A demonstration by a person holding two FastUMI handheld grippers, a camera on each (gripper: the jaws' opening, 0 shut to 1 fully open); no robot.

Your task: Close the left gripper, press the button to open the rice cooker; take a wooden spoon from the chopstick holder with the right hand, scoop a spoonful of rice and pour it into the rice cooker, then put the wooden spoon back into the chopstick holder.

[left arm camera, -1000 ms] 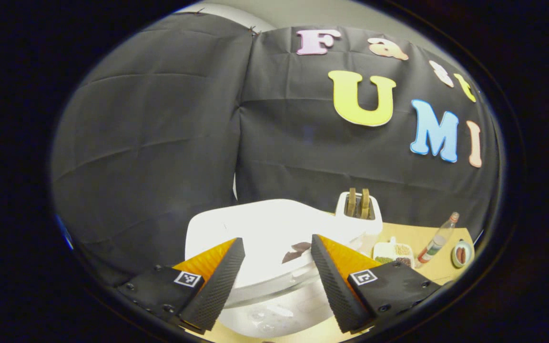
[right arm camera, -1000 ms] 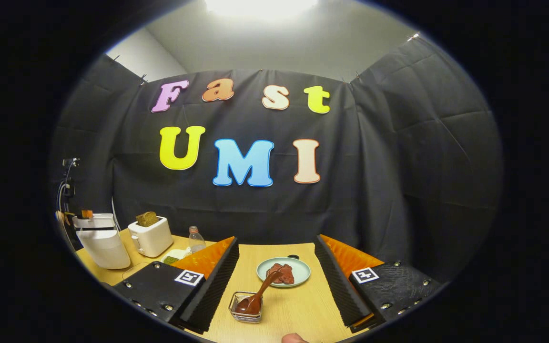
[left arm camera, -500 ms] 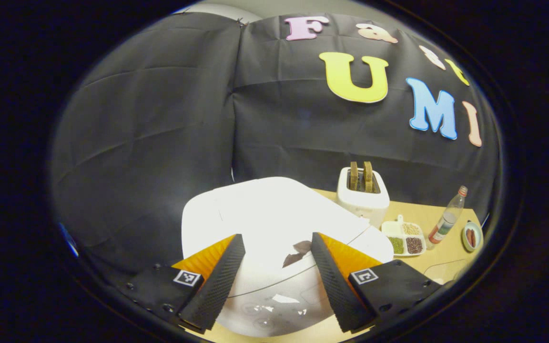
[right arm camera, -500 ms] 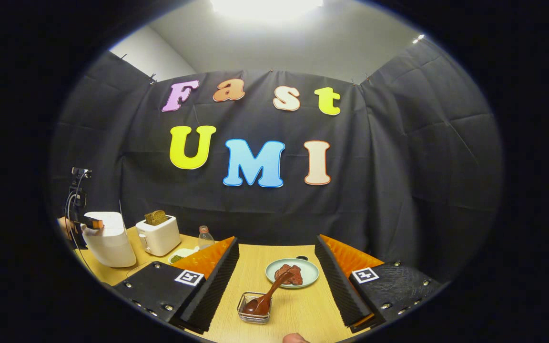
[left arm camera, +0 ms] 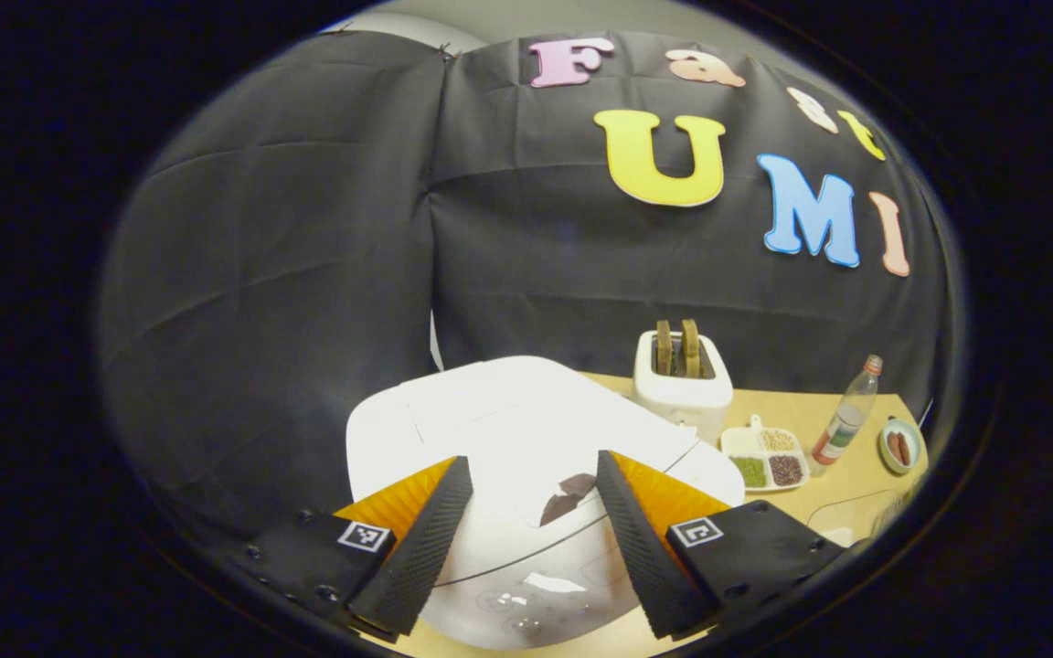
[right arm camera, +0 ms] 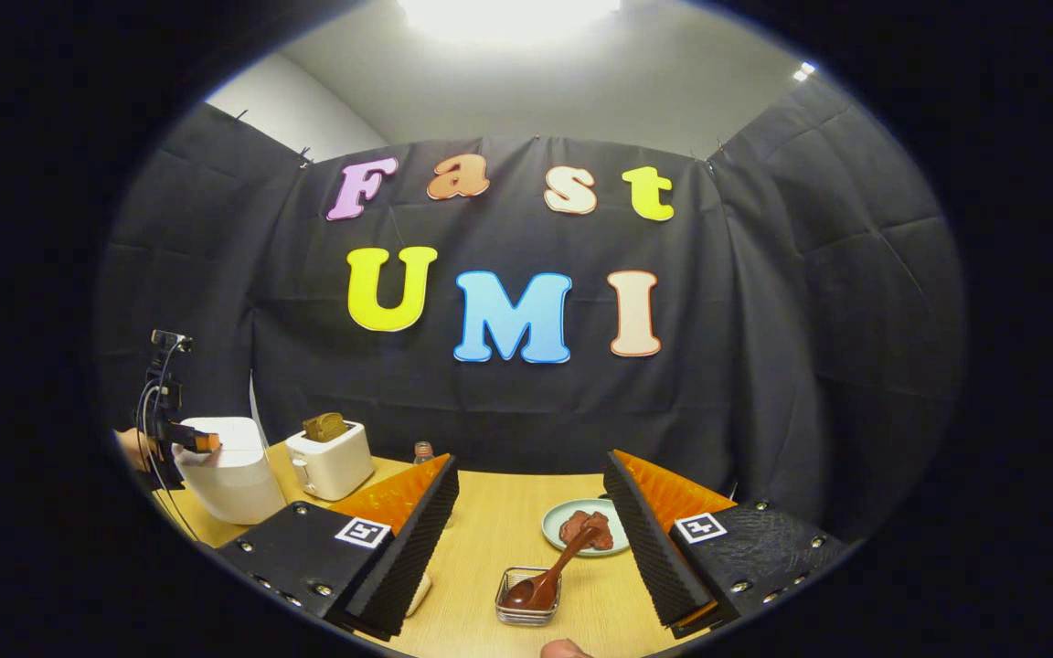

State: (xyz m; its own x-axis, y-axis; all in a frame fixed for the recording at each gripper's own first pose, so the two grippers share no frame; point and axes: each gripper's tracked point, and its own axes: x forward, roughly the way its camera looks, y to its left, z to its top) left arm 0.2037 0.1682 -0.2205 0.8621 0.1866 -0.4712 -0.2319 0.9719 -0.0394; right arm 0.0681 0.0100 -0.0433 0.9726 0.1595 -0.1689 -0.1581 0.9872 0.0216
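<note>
Rice cooker, white and rounded with its lid down, sat on the pale wooden counter under the left tool, whose fingers were spread apart.

Just past the right tool, likewise released and holding nothing, a small clear square chopstick holder carried the brown wooden spoon, its handle leaning toward a pale green plate of reddish food. Beyond the cooker in the left gripper view stood a white toaster with two brown slices, a white divided dish of grains, a clear bottle and a small green bowl.
</note>
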